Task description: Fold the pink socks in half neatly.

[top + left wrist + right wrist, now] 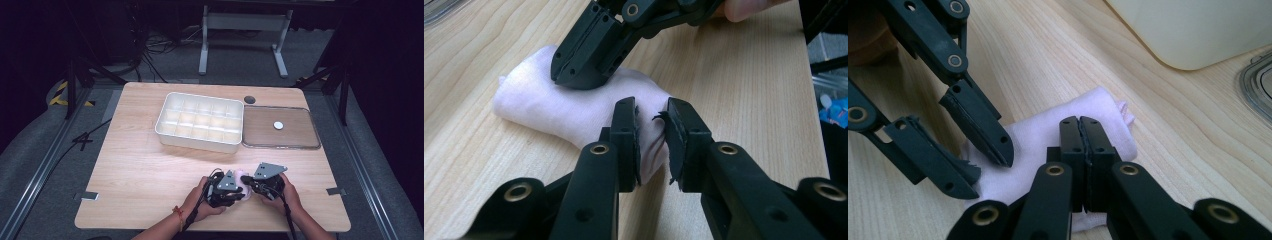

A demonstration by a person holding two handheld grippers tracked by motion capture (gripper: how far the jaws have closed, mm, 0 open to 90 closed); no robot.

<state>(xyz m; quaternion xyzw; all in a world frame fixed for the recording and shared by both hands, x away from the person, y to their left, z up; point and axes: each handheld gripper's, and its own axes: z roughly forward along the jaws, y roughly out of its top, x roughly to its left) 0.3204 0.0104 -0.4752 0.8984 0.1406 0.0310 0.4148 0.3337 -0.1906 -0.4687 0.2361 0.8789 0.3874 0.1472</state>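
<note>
A folded pale pink cloth [243, 174] lies near the table's front edge, between my two grippers. In the left gripper view, my left gripper [652, 112] has its jaws closed to a narrow gap on the near end of the cloth [539, 100], which wrinkles between the pads. My right gripper [576, 75] comes in from the far side, and its shut tip rests on top of the cloth. In the right gripper view, my right gripper [1080, 122] has its jaws pressed together over the cloth [1088, 107]. There my left gripper [988, 172] pinches the cloth's left end.
A white compartmented box [197, 141] stands at the middle back of the table. A clear flat lid [300, 132] lies right of it with a small white disc [278, 125] on it. A dark round hole [249, 99] sits behind them. The person's hands hold both grippers.
</note>
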